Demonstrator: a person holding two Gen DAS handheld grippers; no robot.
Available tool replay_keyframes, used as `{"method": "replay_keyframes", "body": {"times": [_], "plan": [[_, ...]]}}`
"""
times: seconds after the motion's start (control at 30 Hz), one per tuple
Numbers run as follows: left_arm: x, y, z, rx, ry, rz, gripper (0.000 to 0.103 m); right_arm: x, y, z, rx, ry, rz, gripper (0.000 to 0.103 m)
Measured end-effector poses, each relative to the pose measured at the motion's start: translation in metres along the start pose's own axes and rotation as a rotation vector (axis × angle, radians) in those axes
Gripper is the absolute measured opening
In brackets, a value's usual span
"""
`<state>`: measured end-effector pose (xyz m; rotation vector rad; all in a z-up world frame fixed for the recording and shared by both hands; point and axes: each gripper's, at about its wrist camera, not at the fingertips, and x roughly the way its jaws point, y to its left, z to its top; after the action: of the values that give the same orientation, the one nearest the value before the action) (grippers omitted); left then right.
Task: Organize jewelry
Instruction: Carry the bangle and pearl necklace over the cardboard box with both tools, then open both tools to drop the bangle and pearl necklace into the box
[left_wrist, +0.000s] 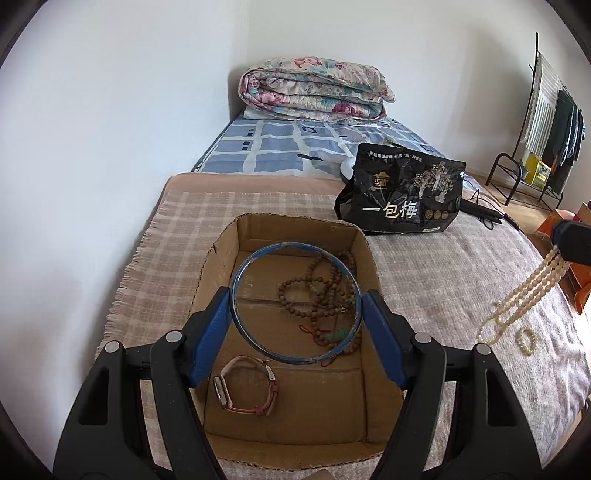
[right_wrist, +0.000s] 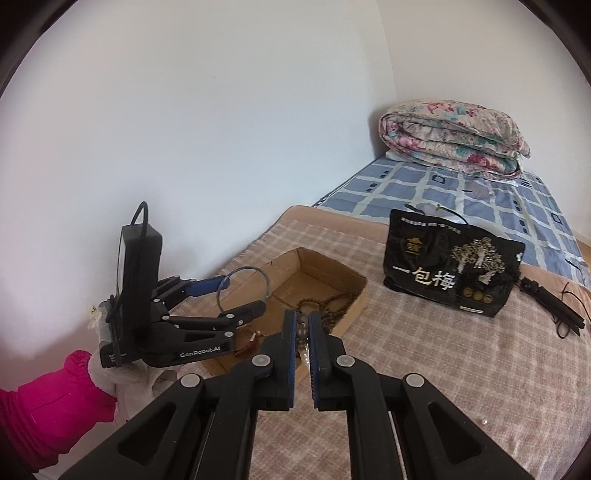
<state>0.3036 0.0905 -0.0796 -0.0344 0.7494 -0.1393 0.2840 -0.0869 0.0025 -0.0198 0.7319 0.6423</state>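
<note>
Our left claw (left_wrist: 297, 302) grips the blue bangle (left_wrist: 295, 303) across its width above the cardboard box (left_wrist: 221, 254), a stiff, light, slippery hoop best held at opposite rims; our right claw (right_wrist: 303, 332) pinches the limp pearl necklace (left_wrist: 524, 295); the plaid blanket (left_wrist: 177, 229) on the bed is soft, beside a white wall.

Cardboard box (left_wrist: 364, 254): matt, rough brown paperboard w/ torn edges. Blue bangle (left_wrist: 295, 249): smooth, glossy (scuffed in spots). Wooden beads (left_wrist: 325, 284): dull brown. Pearl strand (left_wrist: 532, 284): satiny cream. Far-right snack bag (left_wrist: 402, 192): shiny black plastic. Blanket (left_wrist: 461, 280): woven cloth, coarse.
</note>
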Motion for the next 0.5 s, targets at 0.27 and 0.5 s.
{"method": "replay_keyframes", "body": {"times": [0.27,0.5], "plan": [[0.024,0.025,0.002,-0.056,0.041,-0.025,0.073,0.049,0.031,0.000,-0.011,0.042,0.063,0.003],[0.040,0.034,0.002,-0.090,0.061,-0.037,0.073,0.082,0.037,-0.010,-0.005,0.092,0.077,0.003]]}}
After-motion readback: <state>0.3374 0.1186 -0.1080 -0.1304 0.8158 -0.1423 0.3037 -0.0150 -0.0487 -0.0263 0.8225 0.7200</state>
